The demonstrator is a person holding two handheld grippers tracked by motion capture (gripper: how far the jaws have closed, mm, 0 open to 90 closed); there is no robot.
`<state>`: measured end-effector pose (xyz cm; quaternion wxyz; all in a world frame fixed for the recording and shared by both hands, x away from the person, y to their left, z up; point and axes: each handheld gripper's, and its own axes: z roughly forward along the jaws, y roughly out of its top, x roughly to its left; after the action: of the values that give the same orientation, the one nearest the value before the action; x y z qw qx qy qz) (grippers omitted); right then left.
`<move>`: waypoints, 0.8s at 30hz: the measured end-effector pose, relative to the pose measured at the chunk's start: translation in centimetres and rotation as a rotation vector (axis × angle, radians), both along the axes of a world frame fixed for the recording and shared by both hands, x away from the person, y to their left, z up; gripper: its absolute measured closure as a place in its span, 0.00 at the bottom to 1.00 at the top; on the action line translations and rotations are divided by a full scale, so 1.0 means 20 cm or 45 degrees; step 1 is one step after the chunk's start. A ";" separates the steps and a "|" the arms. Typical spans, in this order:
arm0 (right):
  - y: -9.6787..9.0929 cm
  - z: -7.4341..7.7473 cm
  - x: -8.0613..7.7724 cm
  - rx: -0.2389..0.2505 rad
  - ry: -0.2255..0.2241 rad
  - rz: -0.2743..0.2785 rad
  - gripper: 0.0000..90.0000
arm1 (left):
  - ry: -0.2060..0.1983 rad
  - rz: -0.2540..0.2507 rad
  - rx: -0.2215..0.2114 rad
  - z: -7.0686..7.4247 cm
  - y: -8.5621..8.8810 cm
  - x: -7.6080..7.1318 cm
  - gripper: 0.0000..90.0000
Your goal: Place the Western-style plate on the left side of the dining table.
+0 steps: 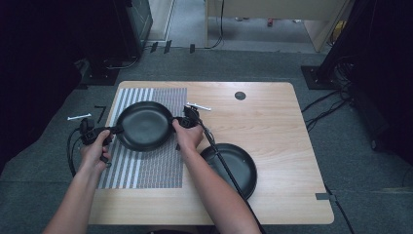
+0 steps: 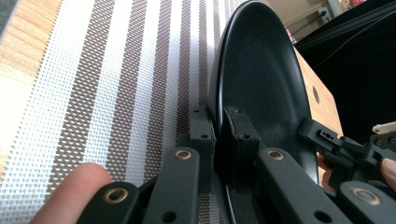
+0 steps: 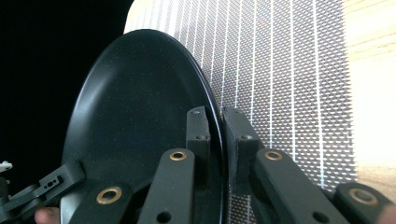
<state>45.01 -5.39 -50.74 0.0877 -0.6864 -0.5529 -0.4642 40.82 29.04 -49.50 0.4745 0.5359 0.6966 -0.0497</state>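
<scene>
Nearest the person, a second black pan (image 1: 233, 166) sat on the bare wood of the worktop (image 1: 272, 126), right of the striped mat (image 1: 146, 170). Farther in, the black pan (image 1: 144, 125) was over the mat's far half, pinched at both sides! The left hand-held gripper (image 1: 114, 129) was clamped on its left rim, the right hand-held gripper (image 1: 179, 122) on its right rim, jaws closed tight.
</scene>
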 end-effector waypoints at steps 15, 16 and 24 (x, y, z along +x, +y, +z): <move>0.02 -0.03 0.02 -0.057 0.009 0.006 0.91 | 0.030 -0.003 0.070 -0.04 -0.02 0.02 0.91; 0.02 -0.04 0.02 -0.059 0.011 0.005 0.91 | 0.032 -0.005 0.078 -0.04 -0.02 0.02 0.91; 0.02 -0.05 0.02 -0.086 0.007 0.007 0.92 | 0.034 -0.015 0.127 -0.06 -0.04 0.03 0.89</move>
<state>45.43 -4.95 -51.71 0.0673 -0.6888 -0.5698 -0.4432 41.37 28.29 -50.65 0.4376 0.5623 0.7013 -0.0250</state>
